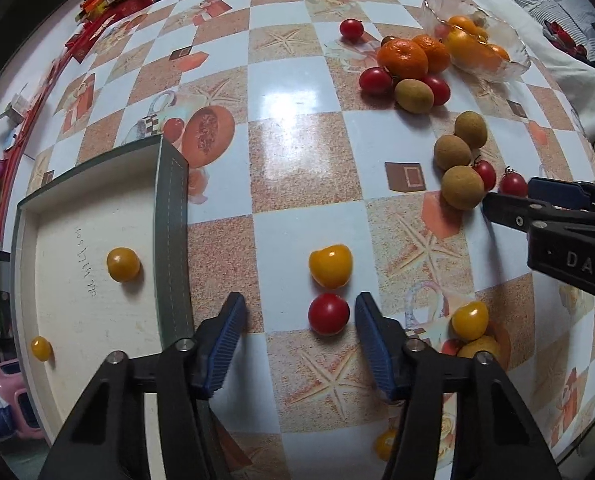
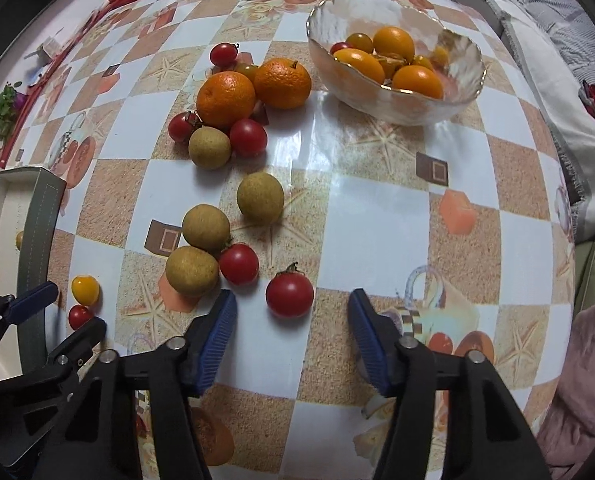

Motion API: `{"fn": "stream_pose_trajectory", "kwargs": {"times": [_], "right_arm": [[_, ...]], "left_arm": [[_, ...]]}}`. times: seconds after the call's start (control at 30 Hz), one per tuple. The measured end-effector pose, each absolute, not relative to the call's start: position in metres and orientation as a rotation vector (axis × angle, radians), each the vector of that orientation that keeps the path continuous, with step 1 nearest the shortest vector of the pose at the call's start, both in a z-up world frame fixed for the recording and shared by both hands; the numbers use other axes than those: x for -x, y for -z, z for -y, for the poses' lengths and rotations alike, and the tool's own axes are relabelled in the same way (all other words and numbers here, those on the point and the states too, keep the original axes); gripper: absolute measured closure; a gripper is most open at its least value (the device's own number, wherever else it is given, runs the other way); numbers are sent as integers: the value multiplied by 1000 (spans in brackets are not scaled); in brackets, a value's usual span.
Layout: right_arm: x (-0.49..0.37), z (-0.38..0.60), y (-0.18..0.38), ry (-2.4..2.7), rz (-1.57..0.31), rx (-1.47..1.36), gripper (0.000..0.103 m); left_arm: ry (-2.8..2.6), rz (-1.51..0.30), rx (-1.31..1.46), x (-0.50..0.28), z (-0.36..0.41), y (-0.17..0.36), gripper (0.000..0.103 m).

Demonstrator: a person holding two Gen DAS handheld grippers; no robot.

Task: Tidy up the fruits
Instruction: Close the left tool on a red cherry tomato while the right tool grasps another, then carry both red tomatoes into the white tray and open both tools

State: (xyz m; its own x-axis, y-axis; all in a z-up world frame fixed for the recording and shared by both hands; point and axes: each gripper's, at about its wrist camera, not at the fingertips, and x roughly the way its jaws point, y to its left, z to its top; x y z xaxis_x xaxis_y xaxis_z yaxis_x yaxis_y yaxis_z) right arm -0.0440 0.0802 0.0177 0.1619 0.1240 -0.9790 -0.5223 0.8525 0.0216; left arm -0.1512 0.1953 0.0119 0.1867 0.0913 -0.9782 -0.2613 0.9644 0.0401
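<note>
- The left tongs [image 1: 300, 320] are pointing steeply down at the bench [image 1: 297, 148], their blue pads spread on either side of a red cherry tomato [image 1: 328, 313] and not pressing on it. The tomato is sitting closer to one pad than the other.
- The right tongs [image 2: 291, 312] are likewise spread, straddling a stemmed red tomato [image 2: 289, 295] without touching it.
- Risk: each tomato is round and lying on a glossy checked cloth, so an off-centre squeeze is likely to send it rolling away.
- Risk: a yellow tomato [image 1: 331, 266] is lying just beyond the left red one, nearly touching it; a nudge could scatter both.
- Risk: three brown longans [image 2: 205, 227] and another red tomato [image 2: 238, 263] are crowding just beside the right tongs' near pad, which could knock them.
- Risk: the two tools are working near each other, so a sideways swing could make them collide.
- A shallow white tray [image 1: 169, 200] with a raised dark rim is standing just beside the left tongs, holding two yellow tomatoes; the rim needs clearing on any carry.
- A glass bowl [image 2: 473, 80] of orange and yellow fruit is sitting well apart at the far side, two mandarins [image 2: 225, 98] beside it.
- Open bench is lying between the bowl and the right tongs; the bench edge is curving off toward bedding beyond the bowl.
</note>
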Motion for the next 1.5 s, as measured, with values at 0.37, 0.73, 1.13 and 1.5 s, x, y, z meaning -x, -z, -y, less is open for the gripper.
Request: {"fn": "stream_pose_trajectory", "kwargs": {"times": [0.37, 0.73, 1.13, 1.5], "right_arm": [[41, -58, -27, -491, -1355, 228, 79], [72, -41, -42, -490, -1381, 124, 79], [99, -61, -66, -537, -1371, 142, 79], [131, -129, -82, -655, -1355, 211, 79]], "left_arm": [[-163, -1345, 234, 161, -188, -17, 82], [-124, -1324, 275, 187, -203, -37, 82], [-114, -1265, 261, 210, -219, -70, 82], [-244, -1250, 312, 259, -287, -73, 82]]}}
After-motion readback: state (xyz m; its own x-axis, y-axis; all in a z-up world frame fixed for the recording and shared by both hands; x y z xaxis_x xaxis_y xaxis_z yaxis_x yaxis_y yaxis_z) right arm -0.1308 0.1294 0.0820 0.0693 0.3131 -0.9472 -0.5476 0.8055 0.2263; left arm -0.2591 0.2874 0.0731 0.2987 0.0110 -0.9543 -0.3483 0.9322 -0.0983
